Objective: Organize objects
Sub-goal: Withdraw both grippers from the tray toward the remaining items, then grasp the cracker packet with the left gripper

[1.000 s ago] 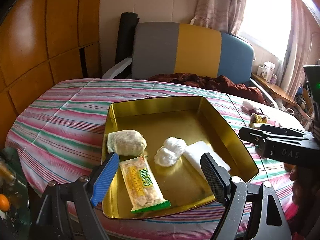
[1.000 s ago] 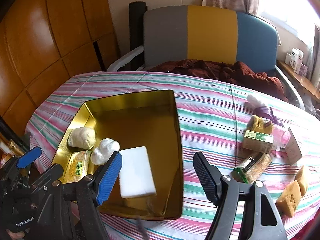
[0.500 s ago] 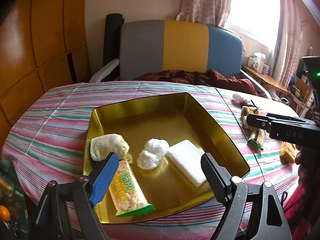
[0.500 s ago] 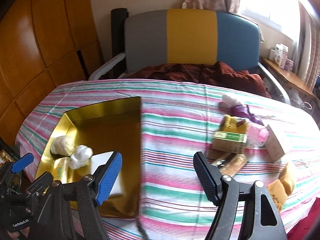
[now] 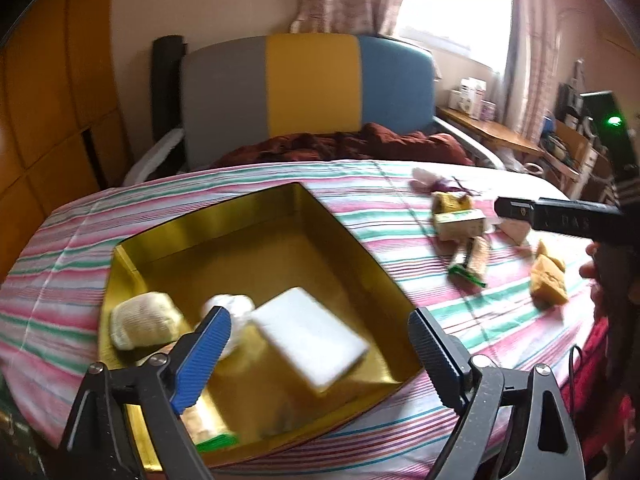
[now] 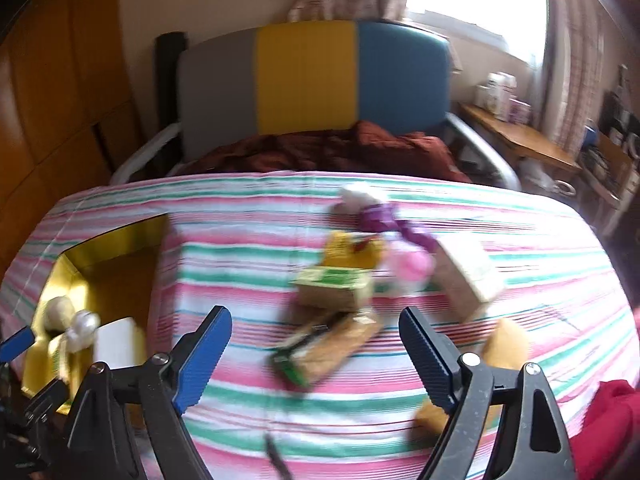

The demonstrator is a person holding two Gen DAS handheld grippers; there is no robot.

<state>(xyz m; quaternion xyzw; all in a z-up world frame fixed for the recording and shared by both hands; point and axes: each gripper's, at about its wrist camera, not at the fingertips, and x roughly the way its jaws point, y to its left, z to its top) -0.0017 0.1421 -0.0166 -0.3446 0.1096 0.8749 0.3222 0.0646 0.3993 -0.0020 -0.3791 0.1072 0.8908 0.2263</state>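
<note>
Left gripper point(image 5: 316, 346) hovering released over gold tray point(image 5: 224, 224); right gripper point(image 6: 314, 344) gaping empty above snack packet point(image 6: 328, 346), 12 o'clock.

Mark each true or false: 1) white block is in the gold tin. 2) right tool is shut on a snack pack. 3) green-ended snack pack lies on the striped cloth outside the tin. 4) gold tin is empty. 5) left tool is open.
1) True: the white block lies inside the gold tin.
2) False: the right tool is open, holding nothing.
3) True: the snack pack lies on the striped cloth.
4) False: it holds several items.
5) True: the left tool is open.
</note>
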